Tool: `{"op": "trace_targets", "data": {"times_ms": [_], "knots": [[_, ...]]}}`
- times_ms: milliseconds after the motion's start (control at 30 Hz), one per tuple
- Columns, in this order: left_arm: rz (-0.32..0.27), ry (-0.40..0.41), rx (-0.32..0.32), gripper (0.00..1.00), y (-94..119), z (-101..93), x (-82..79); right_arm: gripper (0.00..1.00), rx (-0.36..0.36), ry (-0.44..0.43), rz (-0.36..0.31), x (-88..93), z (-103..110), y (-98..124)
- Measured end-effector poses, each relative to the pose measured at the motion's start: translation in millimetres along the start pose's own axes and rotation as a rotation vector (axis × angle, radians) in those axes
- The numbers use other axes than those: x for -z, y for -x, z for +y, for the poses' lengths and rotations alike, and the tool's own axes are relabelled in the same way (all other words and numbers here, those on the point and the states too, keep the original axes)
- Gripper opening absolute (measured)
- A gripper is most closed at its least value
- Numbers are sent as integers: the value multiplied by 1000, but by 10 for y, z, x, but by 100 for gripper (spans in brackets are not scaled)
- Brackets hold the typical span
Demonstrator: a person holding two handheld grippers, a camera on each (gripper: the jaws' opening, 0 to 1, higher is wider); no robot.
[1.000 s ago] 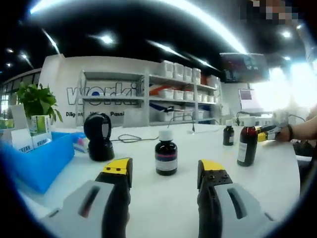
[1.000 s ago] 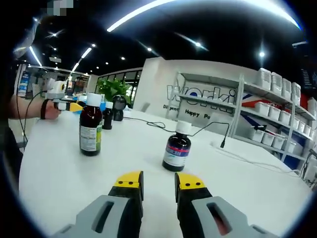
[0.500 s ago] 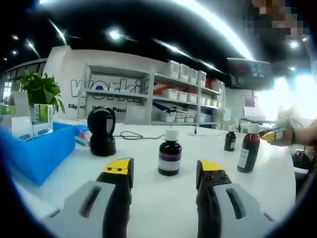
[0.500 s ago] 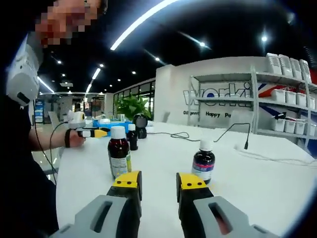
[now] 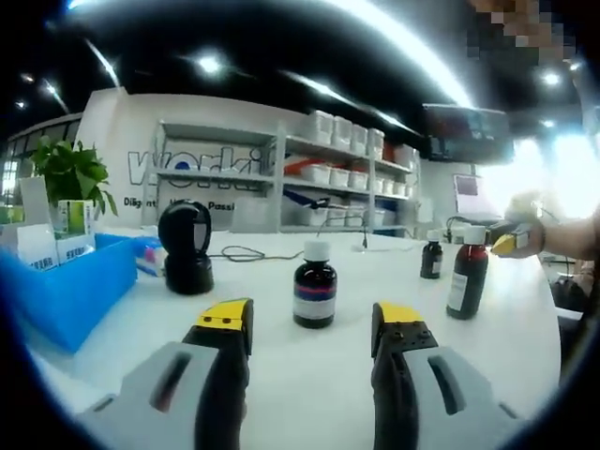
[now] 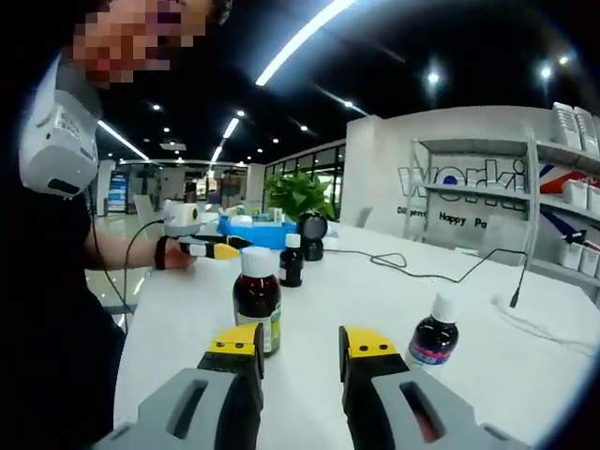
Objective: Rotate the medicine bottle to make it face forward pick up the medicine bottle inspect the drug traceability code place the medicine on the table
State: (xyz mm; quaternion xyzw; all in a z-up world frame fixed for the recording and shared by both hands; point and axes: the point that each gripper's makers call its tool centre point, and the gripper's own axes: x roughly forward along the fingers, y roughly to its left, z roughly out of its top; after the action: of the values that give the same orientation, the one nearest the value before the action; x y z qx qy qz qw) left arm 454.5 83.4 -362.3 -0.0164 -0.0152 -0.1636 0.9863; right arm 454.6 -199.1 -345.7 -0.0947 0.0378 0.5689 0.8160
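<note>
A small dark medicine bottle [image 5: 314,292] with a white cap and a blue-and-white label stands upright on the white table [image 5: 525,309]. It is just beyond my left gripper [image 5: 311,323], which is open with nothing between its jaws. A tall brown bottle [image 5: 466,274] and a smaller dark bottle [image 5: 430,258] stand further right. My right gripper [image 6: 302,345] is open and holds nothing; the tall brown bottle [image 6: 258,298] stands close ahead of its left jaw. The small labelled bottle [image 6: 433,335] is off to the right. The third bottle [image 6: 292,262] stands behind.
A black scanner on a stand [image 5: 186,248] with its cable, a blue bin [image 5: 66,291] of boxes and a plant [image 5: 70,173] are at the left. Shelves [image 5: 328,178] with white boxes line the back. The person's body [image 6: 47,281] stands at the table's edge.
The right gripper view has swung left, so the tall brown bottle now sits by its left jaw and the small bottle at the right. The left gripper view has barely shifted.
</note>
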Motion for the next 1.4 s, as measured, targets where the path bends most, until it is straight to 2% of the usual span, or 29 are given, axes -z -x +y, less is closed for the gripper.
{"op": "trace_targets", "data": {"times_ms": [267, 500, 667, 900, 1067, 1400], "knots": [[12, -31, 4, 40, -7, -38, 18, 30, -145, 19, 31, 44, 121, -249], [7, -17, 1, 40, -3, -23, 10, 33, -262, 19, 44, 86, 234, -447], [12, -31, 2, 40, -7, -37, 18, 37, -328, 32, 59, 133, 351, -556], [11, -28, 3, 40, -9, -38, 15, 33, -396, 7, 71, 210, 396, -682], [12, -33, 0, 40, -12, -30, 19, 29, -408, -19, 62, 236, 441, -713], [7, -23, 0, 40, -7, -15, 14, 28, -325, -35, 41, 219, 445, -719]]}}
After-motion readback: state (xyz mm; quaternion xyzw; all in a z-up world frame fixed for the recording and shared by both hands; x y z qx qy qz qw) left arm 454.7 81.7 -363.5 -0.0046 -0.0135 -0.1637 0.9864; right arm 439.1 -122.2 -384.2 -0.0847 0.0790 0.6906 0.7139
